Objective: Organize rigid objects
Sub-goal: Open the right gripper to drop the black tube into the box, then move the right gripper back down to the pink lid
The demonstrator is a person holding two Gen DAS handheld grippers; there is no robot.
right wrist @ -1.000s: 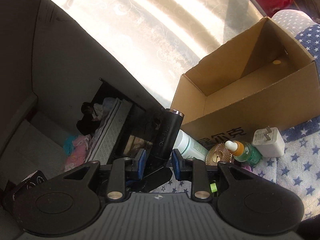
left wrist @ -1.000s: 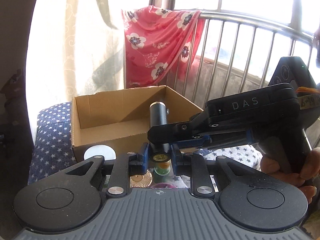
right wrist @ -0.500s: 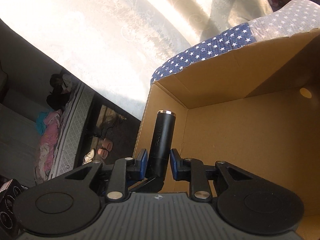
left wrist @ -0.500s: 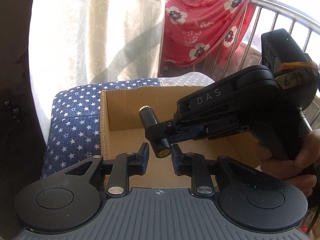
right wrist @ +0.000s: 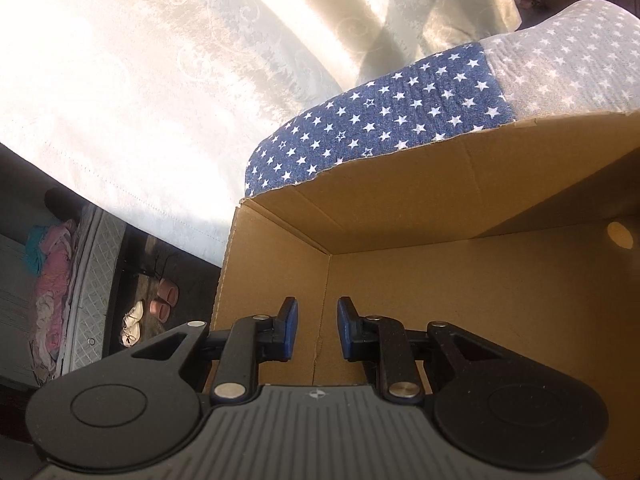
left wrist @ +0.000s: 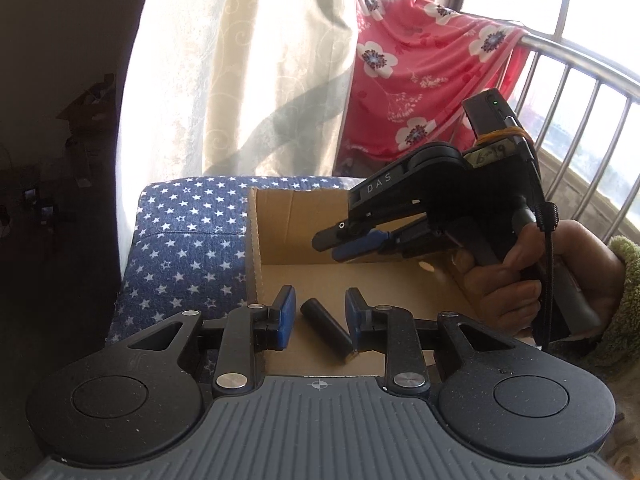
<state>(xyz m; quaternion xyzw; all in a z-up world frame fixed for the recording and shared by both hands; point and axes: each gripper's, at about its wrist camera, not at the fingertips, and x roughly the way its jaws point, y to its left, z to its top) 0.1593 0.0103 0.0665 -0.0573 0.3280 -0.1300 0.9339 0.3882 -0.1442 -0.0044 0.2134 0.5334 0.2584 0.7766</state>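
- A sunlit curtain [left wrist: 240, 80] hangs behind a blue star-print cushion [left wrist: 188, 236]; a red floral cloth [left wrist: 420, 80] is draped over a metal railing [left wrist: 580, 64] by the window.
- The left gripper [left wrist: 320, 316] hovers over the open cardboard box [left wrist: 280, 224], its blue-padded jaws spread apart and gripping nothing.
- Between those jaws, seen from above, lies the black cylinder [left wrist: 326, 329] — flat on the box floor, tilted diagonally, its gold-tipped end nearest the camera and close to the right-hand pad.
- The right gripper [right wrist: 318, 328] is also spread and empty; in its own view the fingers point into the box's corner, with bare cardboard between the pads.
- From the left wrist view the right gripper [left wrist: 352, 244] is above the box interior, well apart from the cylinder, held by a hand [left wrist: 520, 292] in a fuzzy green sleeve.
- Beyond the box wall [right wrist: 276, 260] in the right wrist view — a dark floor with slippers [right wrist: 164, 300] and a bundle of pink clothing [right wrist: 52, 280].
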